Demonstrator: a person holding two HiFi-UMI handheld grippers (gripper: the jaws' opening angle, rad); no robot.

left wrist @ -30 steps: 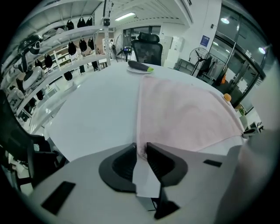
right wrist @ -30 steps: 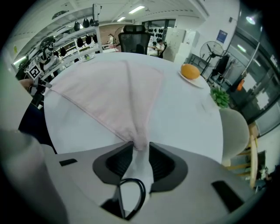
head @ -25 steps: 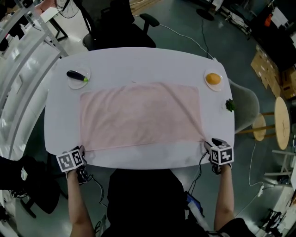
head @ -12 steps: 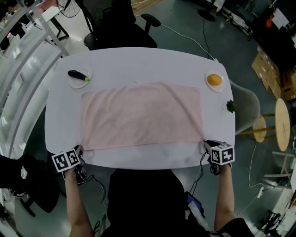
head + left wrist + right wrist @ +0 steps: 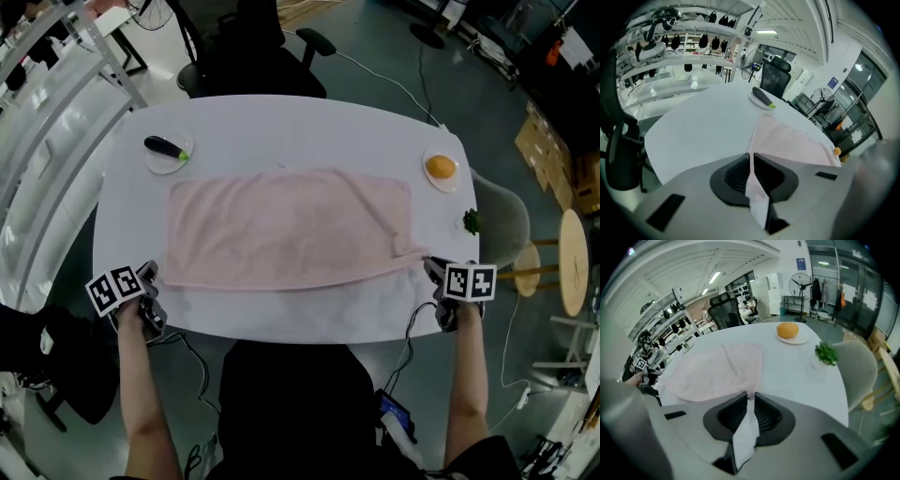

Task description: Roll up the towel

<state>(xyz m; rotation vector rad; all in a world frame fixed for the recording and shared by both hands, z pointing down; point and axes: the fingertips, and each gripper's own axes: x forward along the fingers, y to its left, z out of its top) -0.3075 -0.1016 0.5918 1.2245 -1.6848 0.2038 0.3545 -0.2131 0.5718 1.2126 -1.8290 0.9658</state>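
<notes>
A pale pink towel lies spread on the white table. My left gripper is at the towel's near left corner. In the left gripper view the left gripper has its jaws closing, with a fold of the towel pinched between the pads. My right gripper holds the near right corner. In the right gripper view the right gripper is shut on the towel. The near edge of the towel hangs raised in a shallow curve between the two grippers.
A plate with a dark eggplant sits at the far left, a plate with an orange at the far right. A small green plant stands at the right edge. A black office chair and a grey chair flank the table.
Both grippers have closed on the towel's near corners, moved outward and risen. The towel's near edge has lifted off the table.
</notes>
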